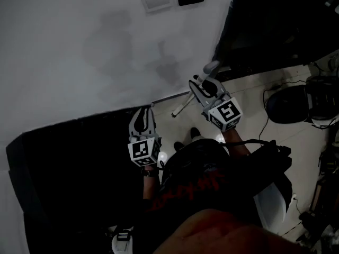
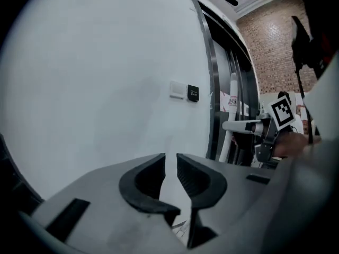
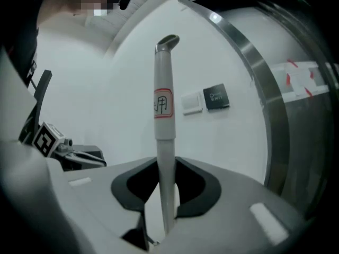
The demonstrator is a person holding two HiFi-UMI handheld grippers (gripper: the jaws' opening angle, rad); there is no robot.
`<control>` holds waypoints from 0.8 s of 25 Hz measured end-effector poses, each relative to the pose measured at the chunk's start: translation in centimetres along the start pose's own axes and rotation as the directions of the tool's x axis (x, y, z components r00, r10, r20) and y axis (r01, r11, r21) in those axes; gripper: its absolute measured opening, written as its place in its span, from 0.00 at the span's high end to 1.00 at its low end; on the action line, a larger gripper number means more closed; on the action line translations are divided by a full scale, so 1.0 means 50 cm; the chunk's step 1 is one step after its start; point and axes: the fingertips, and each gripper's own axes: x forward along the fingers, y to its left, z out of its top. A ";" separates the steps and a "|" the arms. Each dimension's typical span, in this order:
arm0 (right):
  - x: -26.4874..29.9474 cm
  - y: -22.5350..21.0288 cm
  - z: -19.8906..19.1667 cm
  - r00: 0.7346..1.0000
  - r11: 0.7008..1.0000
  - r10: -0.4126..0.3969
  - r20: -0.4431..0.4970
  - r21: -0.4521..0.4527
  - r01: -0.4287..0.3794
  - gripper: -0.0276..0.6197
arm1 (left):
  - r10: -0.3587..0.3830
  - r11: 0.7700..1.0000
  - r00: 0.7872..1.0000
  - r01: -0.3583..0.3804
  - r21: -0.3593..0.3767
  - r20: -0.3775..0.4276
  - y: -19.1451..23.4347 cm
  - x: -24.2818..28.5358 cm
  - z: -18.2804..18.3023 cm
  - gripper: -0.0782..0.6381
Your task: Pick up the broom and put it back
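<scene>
Clamped in the right gripper (image 3: 165,168): the broom (image 3: 163,126), with both dark pads pressed on the white handle from either side and no gap left. Seen along those jaws as an upright shaft with a red-edged label (image 3: 163,103) and a grey hooked tip (image 3: 167,42) at the top, in front of the white wall (image 3: 106,89). From the head view, held up off the floor (image 1: 254,89), slanting from a low end near the wall's foot up through the gripper to the grey tip; brush end not made out. Empty: the left gripper (image 2: 170,168), with only a narrow slit between its pads and bare wall showing through; apart from the broom, lower than and to the left of the right gripper in the head view. On the wall beyond both: a white switch (image 3: 192,103) and a black plate (image 3: 216,97), just beside each other. To the right of these, a metal door frame (image 3: 254,73) with a dark opening past it. Under the left gripper, a black mat (image 1: 63,163) along the wall. On the floor well to the right, a round black thing (image 1: 286,105) with cables near it. Nearest to the broom: the wall and the door frame. Count: two grippers, each with one marker cube (image 1: 225,114); one broom; two wall fittings, one white and one black; one door frame; one mat.
</scene>
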 end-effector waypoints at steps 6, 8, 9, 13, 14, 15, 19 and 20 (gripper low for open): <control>-0.098 0.024 0.081 0.995 1.000 -0.028 0.093 0.009 0.027 0.83 | -0.078 0.997 0.997 0.078 0.013 0.005 -0.051 0.000 0.014 0.79; -0.113 0.018 0.082 0.993 0.999 -0.038 0.110 0.019 0.036 0.83 | -0.103 0.995 0.995 0.103 0.017 0.002 -0.062 0.016 0.013 0.79; -0.119 0.016 0.084 0.992 0.999 -0.042 0.118 0.025 0.040 0.83 | -0.116 0.993 0.993 0.116 0.018 0.002 -0.068 0.023 0.014 0.79; -0.151 0.015 0.092 0.990 0.997 -0.056 0.131 0.051 0.050 0.83 | -0.162 0.986 0.987 0.162 0.031 0.001 -0.096 0.035 0.024 0.79; -0.160 0.015 0.096 0.989 0.997 -0.059 0.135 0.051 0.053 0.83 | -0.172 0.984 0.985 0.172 0.035 0.001 -0.102 0.036 0.027 0.79; -0.166 0.016 0.103 0.987 0.997 -0.060 0.147 0.051 0.053 0.83 | -0.181 0.983 0.983 0.181 0.039 0.002 -0.107 0.037 0.030 0.79; -0.183 0.016 0.124 0.984 0.998 -0.053 0.172 0.051 0.045 0.83 | -0.201 0.978 0.980 0.201 0.047 -0.002 -0.120 0.041 0.032 0.79; -0.186 0.016 0.126 0.983 0.998 -0.049 0.175 0.054 0.040 0.83 | -0.205 0.978 0.979 0.205 0.048 -0.008 -0.123 0.043 0.029 0.79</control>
